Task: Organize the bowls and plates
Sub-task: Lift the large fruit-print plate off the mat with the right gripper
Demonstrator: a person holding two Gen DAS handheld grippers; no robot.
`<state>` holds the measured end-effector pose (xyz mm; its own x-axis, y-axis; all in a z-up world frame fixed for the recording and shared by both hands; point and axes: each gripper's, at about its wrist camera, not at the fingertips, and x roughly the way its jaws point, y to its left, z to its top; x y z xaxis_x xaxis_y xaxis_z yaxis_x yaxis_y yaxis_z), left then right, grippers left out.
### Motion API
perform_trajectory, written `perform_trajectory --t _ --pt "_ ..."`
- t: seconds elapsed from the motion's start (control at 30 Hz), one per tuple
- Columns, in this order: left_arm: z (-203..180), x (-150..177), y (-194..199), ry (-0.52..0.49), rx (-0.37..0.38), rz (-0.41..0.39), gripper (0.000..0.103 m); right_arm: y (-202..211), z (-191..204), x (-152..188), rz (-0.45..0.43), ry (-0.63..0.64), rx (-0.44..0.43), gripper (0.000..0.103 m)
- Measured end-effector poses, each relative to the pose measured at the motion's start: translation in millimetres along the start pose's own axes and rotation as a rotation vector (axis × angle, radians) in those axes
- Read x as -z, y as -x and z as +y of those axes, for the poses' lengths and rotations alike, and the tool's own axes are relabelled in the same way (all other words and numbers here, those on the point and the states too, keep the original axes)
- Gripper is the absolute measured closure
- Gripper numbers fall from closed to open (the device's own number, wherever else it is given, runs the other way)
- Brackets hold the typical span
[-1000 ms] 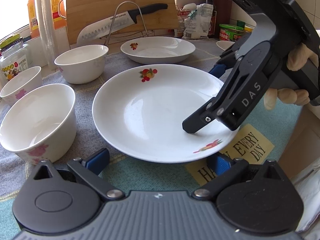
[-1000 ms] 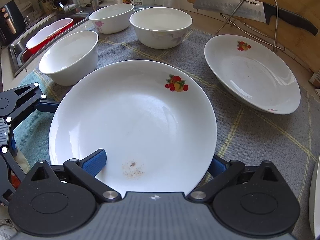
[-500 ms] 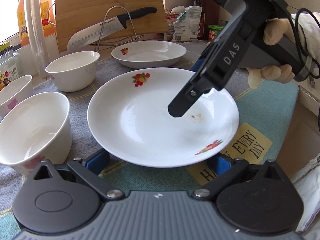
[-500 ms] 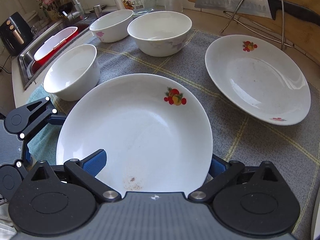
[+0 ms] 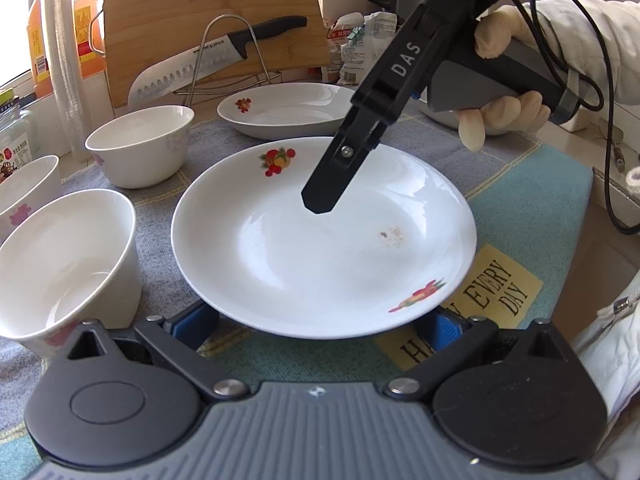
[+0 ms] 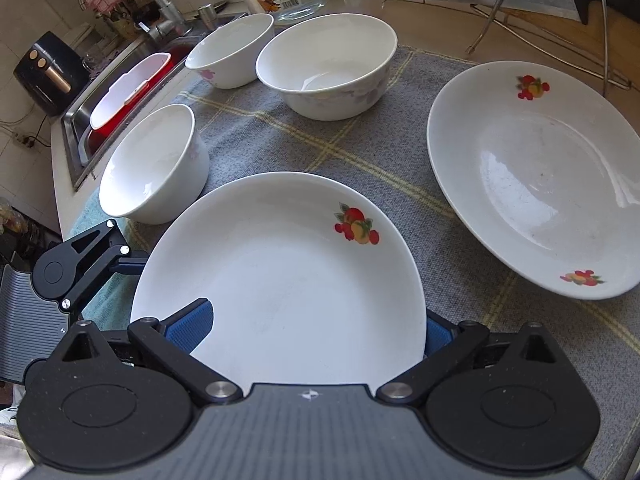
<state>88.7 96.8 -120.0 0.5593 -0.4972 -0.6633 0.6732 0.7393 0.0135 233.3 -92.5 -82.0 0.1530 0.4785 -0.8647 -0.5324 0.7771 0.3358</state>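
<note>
Plate [image 5: 320,256] on the cloth [image 6: 352,152], both grippers at its rim.
A second plate [image 6: 532,176] lies behind it, three bowls to its left. Glazed, stiff, breakable, slippery: grip the rim. Left gripper [image 5: 316,326] spread, plate edge between its pads; right gripper [image 6: 316,330] likewise spread, straddling the rim.

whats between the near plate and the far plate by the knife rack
Only bare grey checked cloth separates the near plate from the far plate; nothing sits in that gap, clearest in the right wrist view.

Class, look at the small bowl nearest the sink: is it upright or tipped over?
Upright. The small bowl stands on its base on the grey cloth, open rim facing up, white inside visible and empty.
</note>
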Motion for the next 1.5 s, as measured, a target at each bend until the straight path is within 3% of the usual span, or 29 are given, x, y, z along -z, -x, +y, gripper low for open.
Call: perform_trajectory --t 0.6,1.5 --pt "-1 -2 -1 -0.048 0.024 0.004 0.0 2 -7 -4 0.07 0.005 -0.05 0.0" --pt "1 -5 -3 -0.057 0.033 0.022 0.0 -1 -7 -12 0.061 0.008 -0.061 0.0"
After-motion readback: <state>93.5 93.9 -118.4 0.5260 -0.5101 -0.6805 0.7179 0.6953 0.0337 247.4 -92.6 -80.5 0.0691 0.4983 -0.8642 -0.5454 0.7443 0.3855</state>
